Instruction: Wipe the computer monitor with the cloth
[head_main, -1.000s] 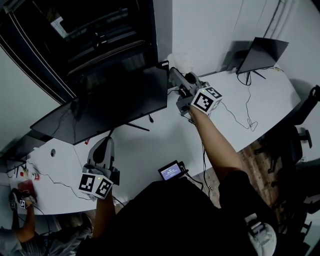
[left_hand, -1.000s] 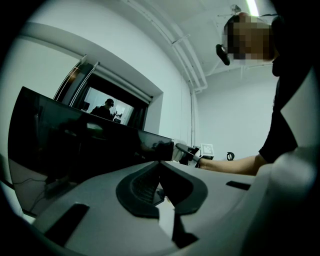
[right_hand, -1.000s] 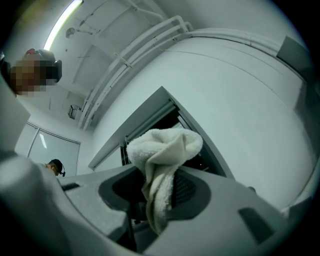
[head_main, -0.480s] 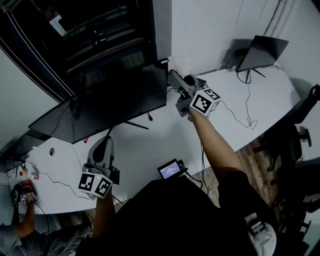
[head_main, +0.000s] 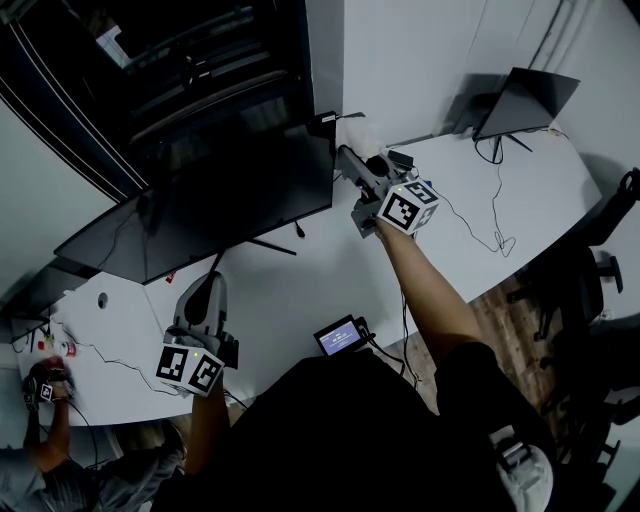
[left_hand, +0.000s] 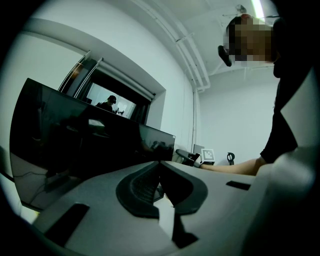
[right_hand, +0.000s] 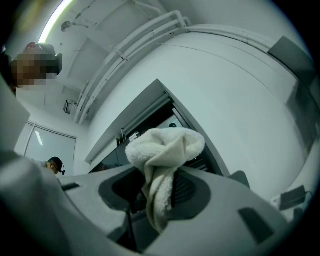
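Observation:
A wide black computer monitor stands on the white desk, its dark screen also showing in the left gripper view as the monitor. My right gripper is raised beside the monitor's upper right corner, shut on a white cloth. In the right gripper view the cloth bunches out from between the jaws. My left gripper rests low by the monitor's stand, jaws closed together with nothing between them.
A second, smaller monitor stands at the desk's far right with cables trailing from it. A small lit device sits at the desk's near edge. Another person works at the lower left. An office chair stands right of the desk.
My right gripper has lifted the cloth up along the monitor's right edge toward its top corner. The left gripper has stayed in place.

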